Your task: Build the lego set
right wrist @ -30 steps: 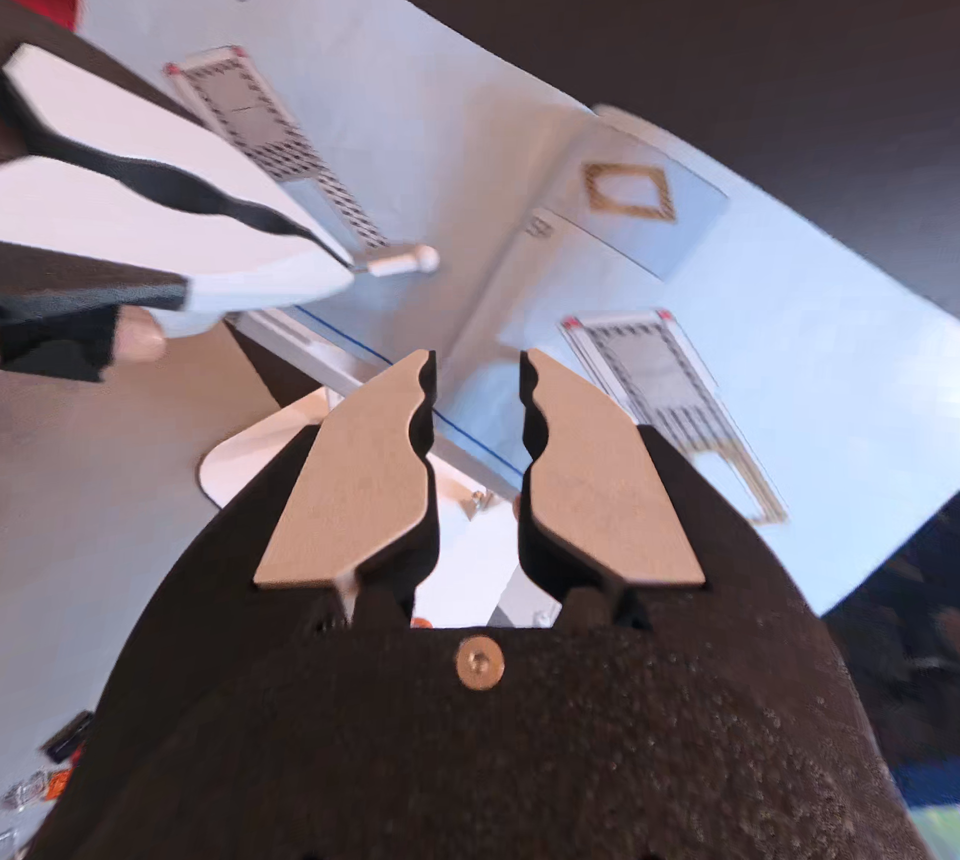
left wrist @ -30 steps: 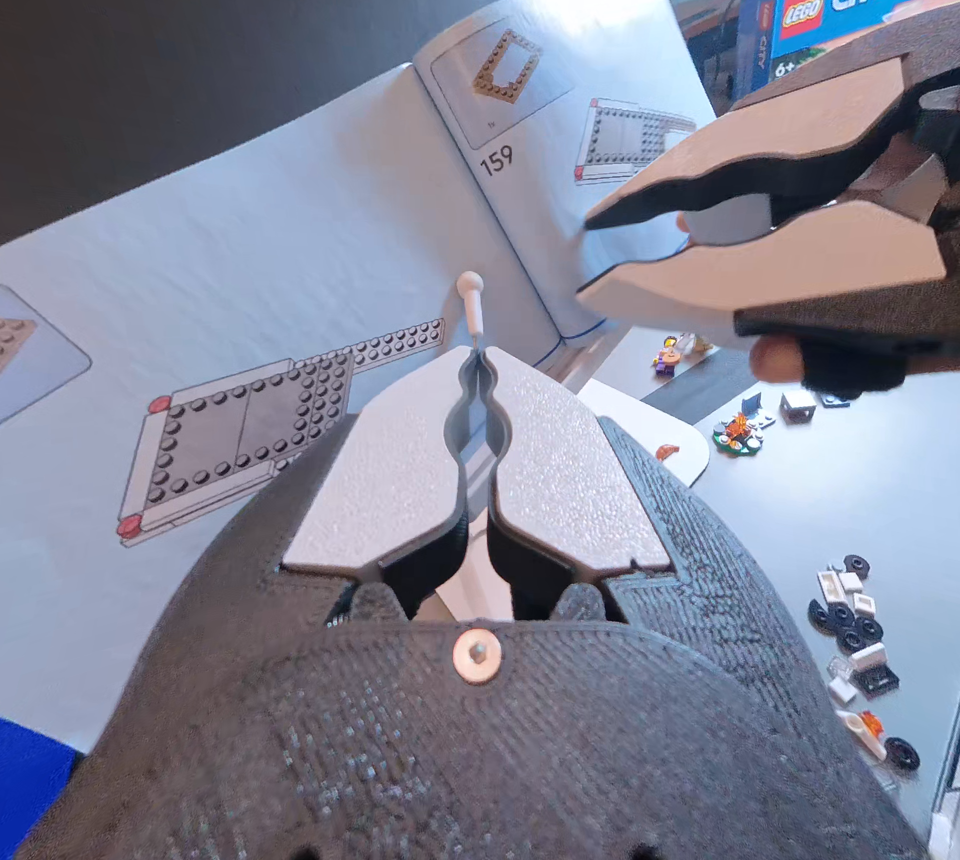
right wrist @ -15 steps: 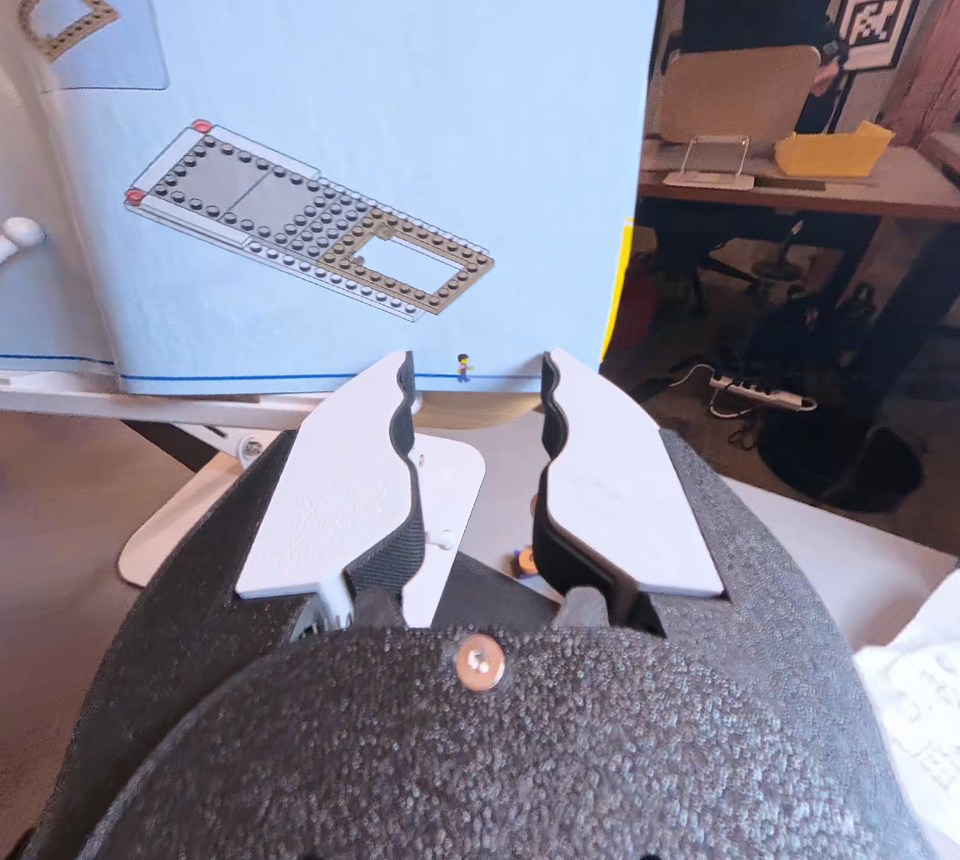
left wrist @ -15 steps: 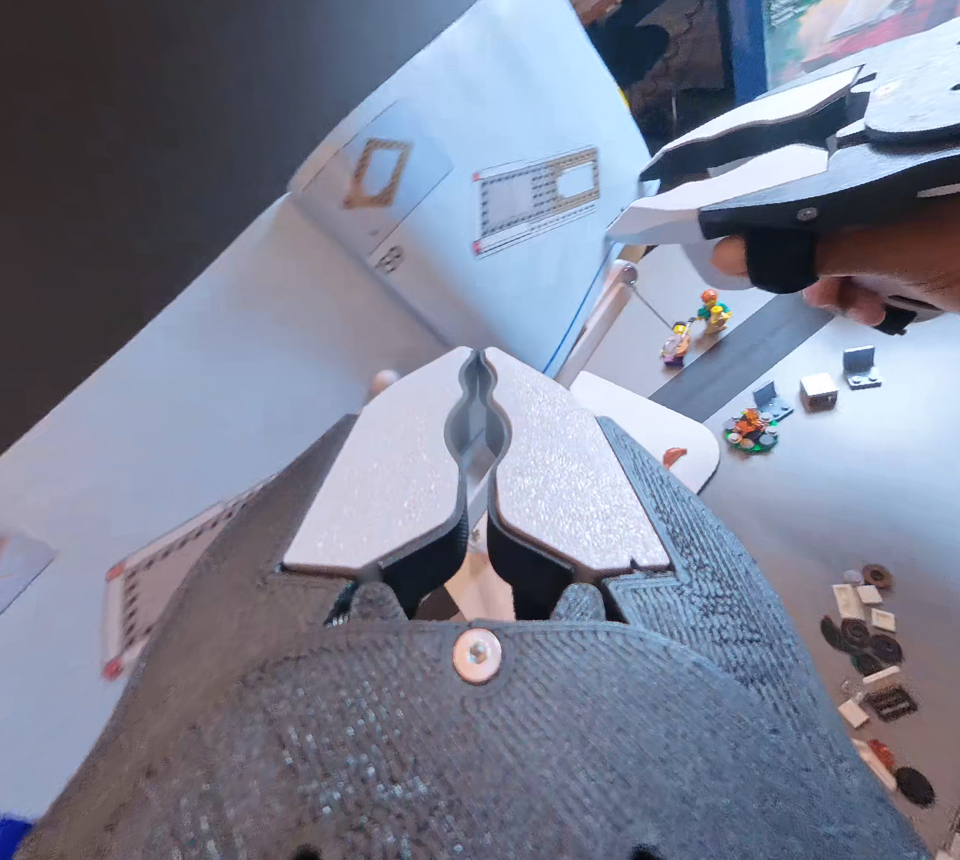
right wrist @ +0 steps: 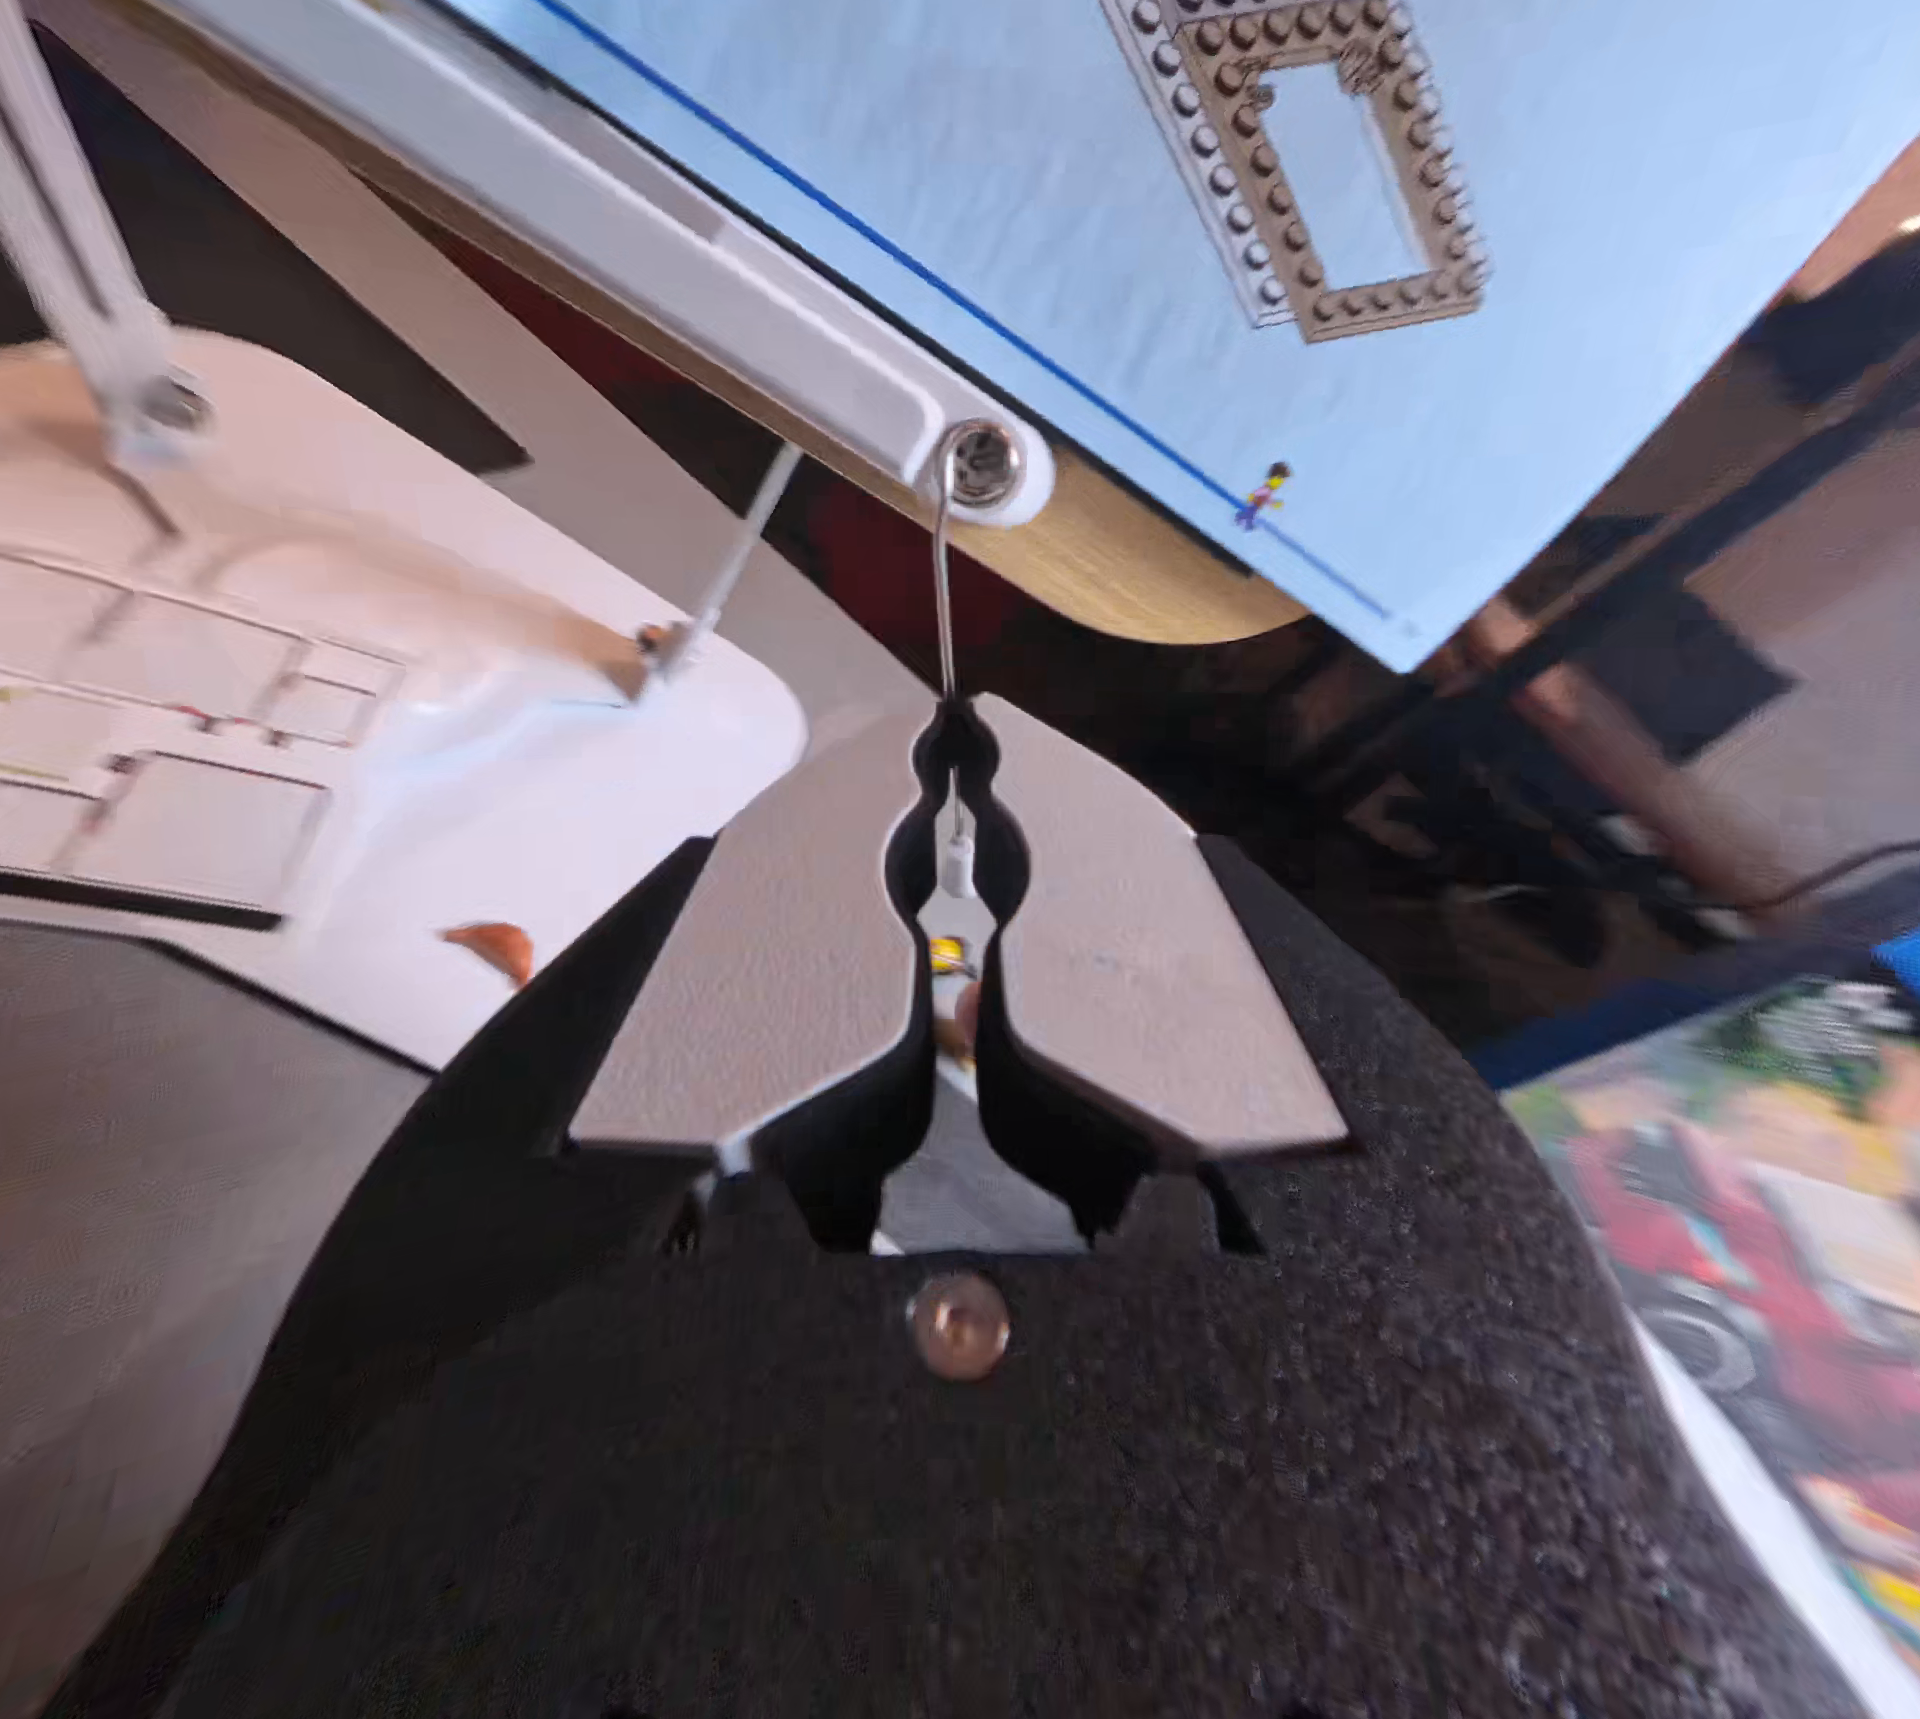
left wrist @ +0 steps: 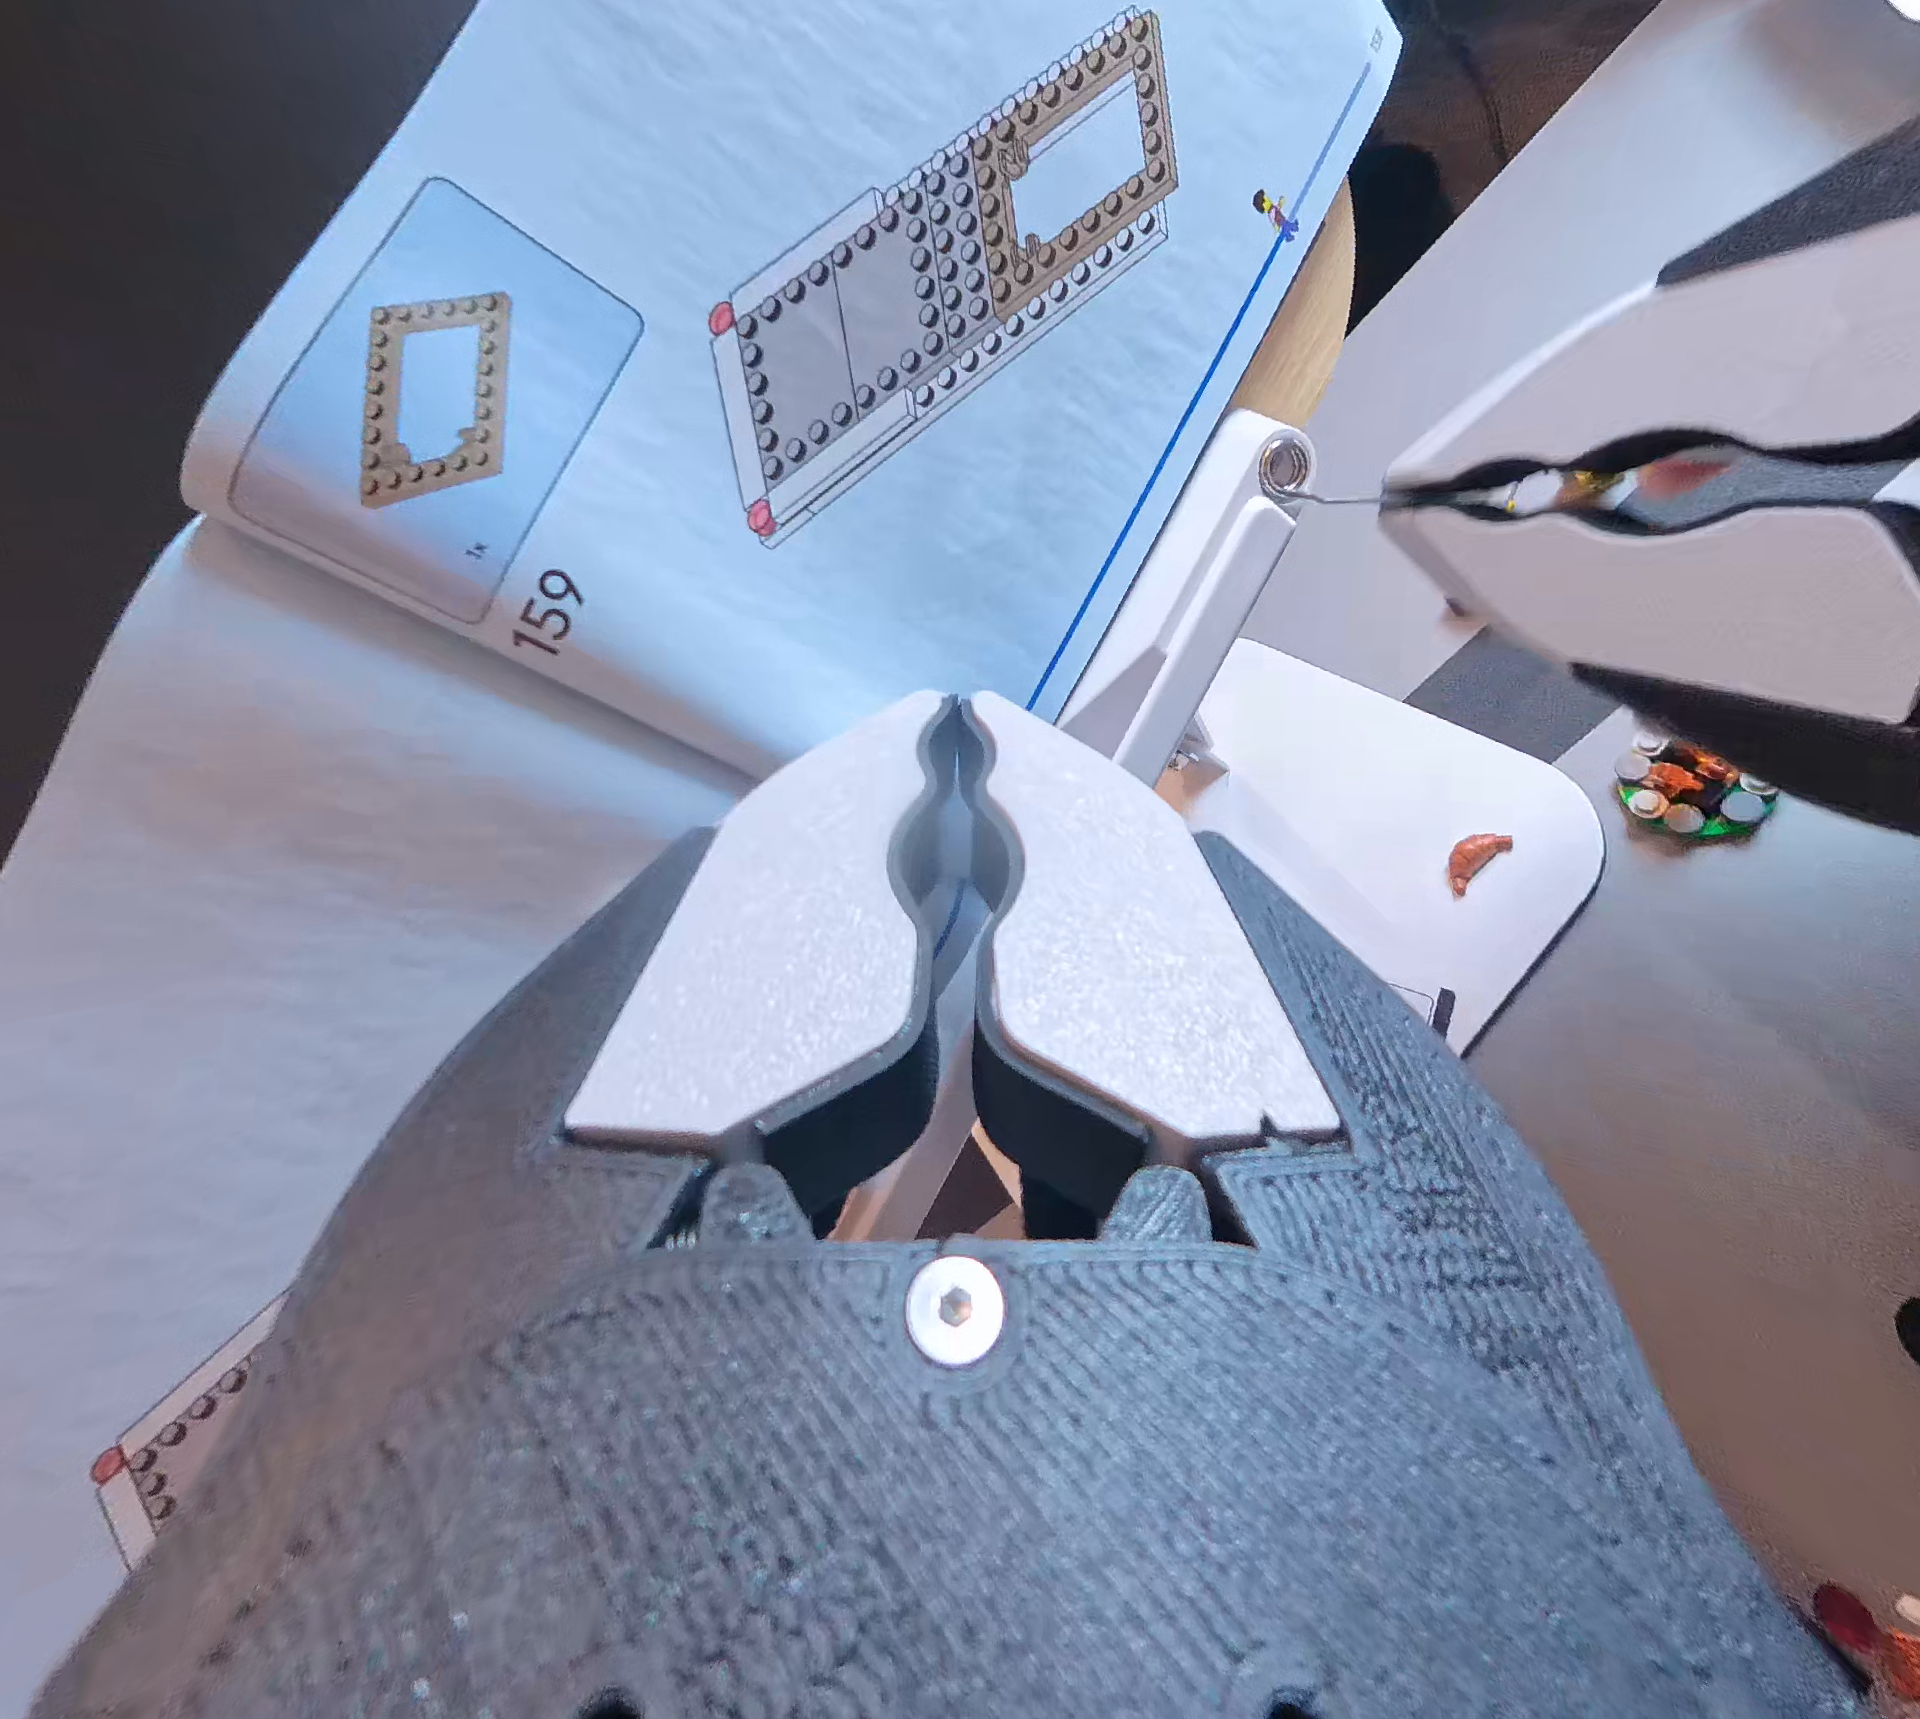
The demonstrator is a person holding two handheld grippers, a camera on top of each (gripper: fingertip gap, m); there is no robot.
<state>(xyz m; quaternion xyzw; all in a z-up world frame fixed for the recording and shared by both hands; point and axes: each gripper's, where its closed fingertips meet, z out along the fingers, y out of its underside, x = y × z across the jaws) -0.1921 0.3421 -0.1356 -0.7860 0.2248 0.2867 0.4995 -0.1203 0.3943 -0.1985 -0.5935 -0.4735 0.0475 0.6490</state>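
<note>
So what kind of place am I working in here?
Most likely a desk set up for building a toy brick set, in an office or workshop room. A build instruction booklet stands open on a white book stand, small loose brick pieces lie on the grey table, and cables run across the floor behind.

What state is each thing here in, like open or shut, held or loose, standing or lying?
Booklet: open, propped on a stand.
Stand's right wire arm: swung off the page, its end pinched in the right gripper.
Right gripper: shut on the wire arm.
Left gripper: shut, nothing showing past its tips.
Croissant piece: lying loose on the stand's white base.
</note>
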